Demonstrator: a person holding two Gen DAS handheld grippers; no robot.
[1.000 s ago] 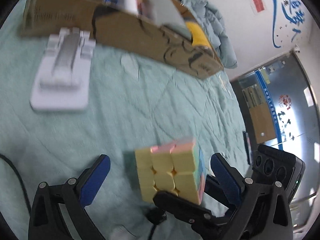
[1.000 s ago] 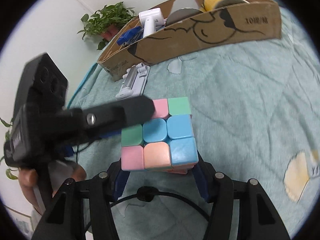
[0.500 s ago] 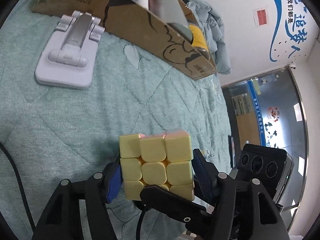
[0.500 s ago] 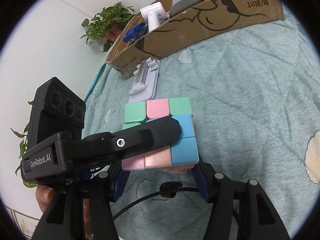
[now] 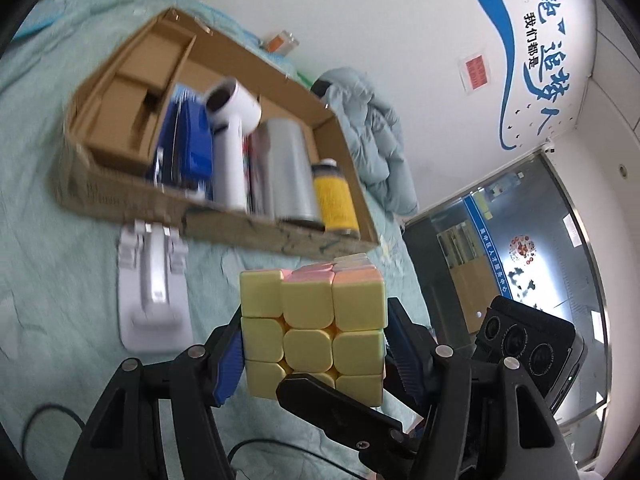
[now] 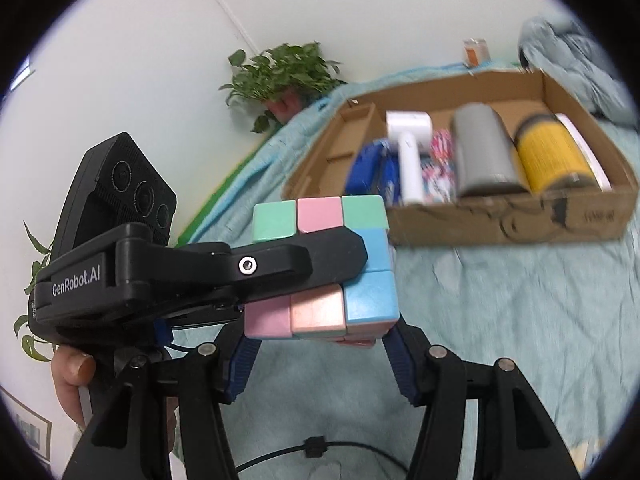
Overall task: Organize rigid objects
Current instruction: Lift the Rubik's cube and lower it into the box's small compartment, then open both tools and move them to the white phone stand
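**Cube held by both grippers, box ahead**

Left wrist view: left hand-held gripper (image 5: 314,354) closed on the cube (image 5: 314,332), blue pads against its left and right faces, yellow face toward the camera. Cube lifted clear of the green quilt (image 5: 48,280). One finger of the right hand-held gripper (image 5: 340,412) crosses beneath the cube's lower edge. Box (image 5: 224,220) ahead and above the cube in this view, long axis running left to right, holding a blue item, a white tool, a grey can and a yellow can; left compartments bare. White stand (image 5: 154,292) on the quilt between cube and box, to the left.

Right wrist view: right gripper (image 6: 320,354) gripping the cube (image 6: 340,272) from below; left gripper (image 6: 280,264) laid across its face. Box (image 6: 500,216) ahead and to the right, near. Both grippers equally close; release by one judged necessary before placing.
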